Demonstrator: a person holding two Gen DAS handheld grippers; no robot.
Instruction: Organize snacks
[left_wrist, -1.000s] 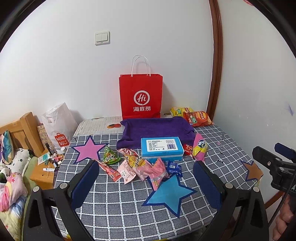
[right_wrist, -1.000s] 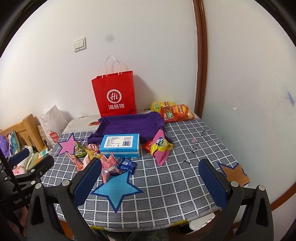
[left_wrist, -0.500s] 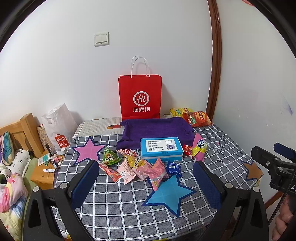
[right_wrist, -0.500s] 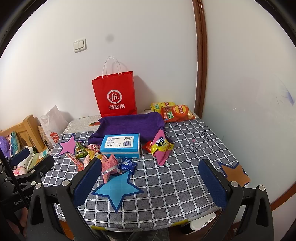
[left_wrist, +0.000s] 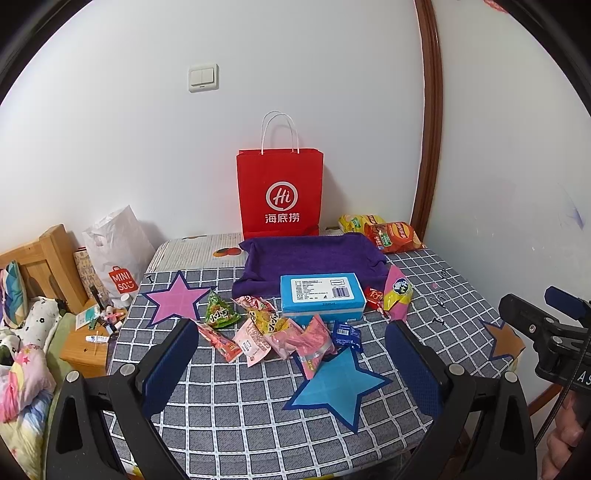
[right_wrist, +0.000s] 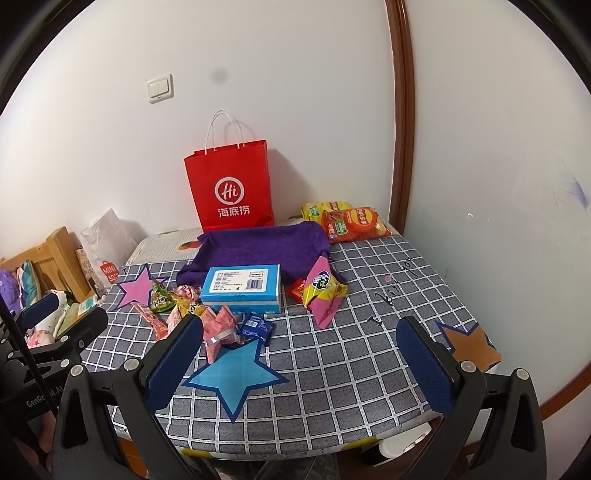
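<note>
1. Left gripper (left_wrist: 291, 363) hovers above the surface's (left_wrist: 236, 406) near edge, fingers spread wide, holding nothing.
2. Snack packets (left_wrist: 273, 328) (loosely heaped) lie mid-surface, before the blue box (left_wrist: 320, 295).
3. Right gripper (right_wrist: 295, 360) likewise gapes empty.

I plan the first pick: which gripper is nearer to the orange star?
Right. The right gripper has the orange star just past its right finger; the left gripper sits further left, beyond the right one.

Grey tablecloth (left_wrist: 258, 417) with white grid lines; red paper bag (left_wrist: 280, 195) with white logo; purple towel (left_wrist: 310, 258); light-blue box (left_wrist: 321, 295); pink star (left_wrist: 177, 300), blue star (left_wrist: 338, 384), and orange star (right_wrist: 471, 343), all dark-edged.
</note>
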